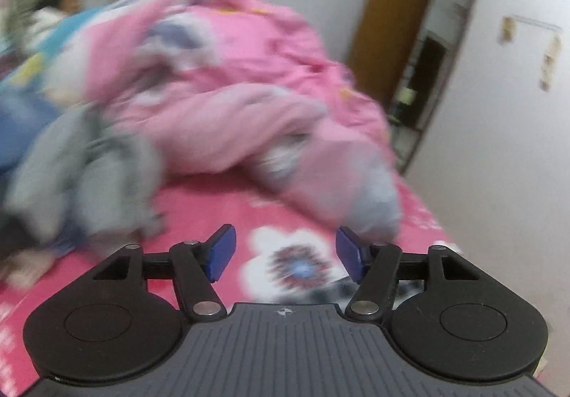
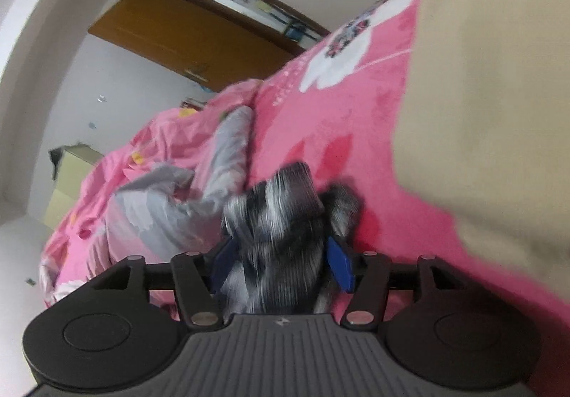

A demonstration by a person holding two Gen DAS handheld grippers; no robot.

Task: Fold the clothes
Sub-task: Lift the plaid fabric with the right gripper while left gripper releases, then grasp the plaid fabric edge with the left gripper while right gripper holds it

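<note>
In the right wrist view a fuzzy black-and-white striped garment (image 2: 278, 212) lies bunched on the pink flowered bedsheet (image 2: 320, 119). It sits between the blue pads (image 2: 340, 265) of my right gripper (image 2: 281, 265), whose jaws stand wide and look slack around the cloth. A grey garment (image 2: 167, 204) lies just left of it. My left gripper (image 1: 285, 254) hovers open over the bedsheet (image 1: 221, 204) with nothing between its fingers. A crumpled grey garment (image 1: 92, 179) lies ahead to its left; this view is blurred.
A heaped pink quilt (image 1: 228, 76) fills the far side of the bed. A person (image 1: 60, 1) lies at the far left. A brown door (image 1: 388, 34) stands open to the right. A large beige cloth (image 2: 491, 112) covers the right of the right wrist view.
</note>
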